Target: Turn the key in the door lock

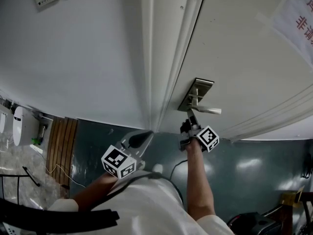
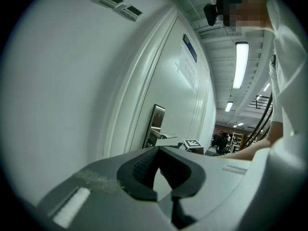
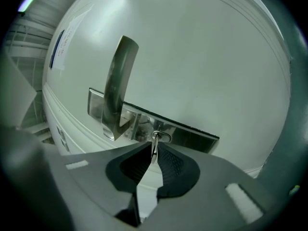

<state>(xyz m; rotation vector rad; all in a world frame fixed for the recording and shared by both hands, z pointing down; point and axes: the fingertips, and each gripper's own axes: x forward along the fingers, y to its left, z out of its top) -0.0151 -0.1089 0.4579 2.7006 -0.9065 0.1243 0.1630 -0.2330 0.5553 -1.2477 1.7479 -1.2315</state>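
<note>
We look steeply down a tall white door [image 1: 234, 58], which fills the upper right of the head view. A plain white wall [image 1: 73, 58] takes the upper left, and a white moulded door frame [image 1: 156, 58] runs between them. Below lies a glossy dark blue-green floor [image 1: 254, 180].

On the door is a long brushed-metal lock plate [image 1: 195, 94]. A silver lever handle [image 1: 208, 110] juts from it, pointing away from the frame.

Our bare right arm [image 1: 200, 190] reaches up to the plate, carrying the grey right claw [image 1: 190, 115] with its black-and-white marker cube. Our left arm is bent low, and the grey left claw [image 1: 146, 134] hangs near the foot of the door frame, well apart from the lock. In its own view, the left claw's ribbed black pads [image 2: 142, 165] meet at the tips with nothing between them.

The small silver key [image 3: 155, 141] stands straight out of the lock plate, just beside the root of the lever. In the right gripper view, the right claw is narrowed onto it. Its two black pads pinch the flat head of the key at their very tips, and the key's looped end shows just beyond them, against the plate. In the head view the claw hides the key.
</note>
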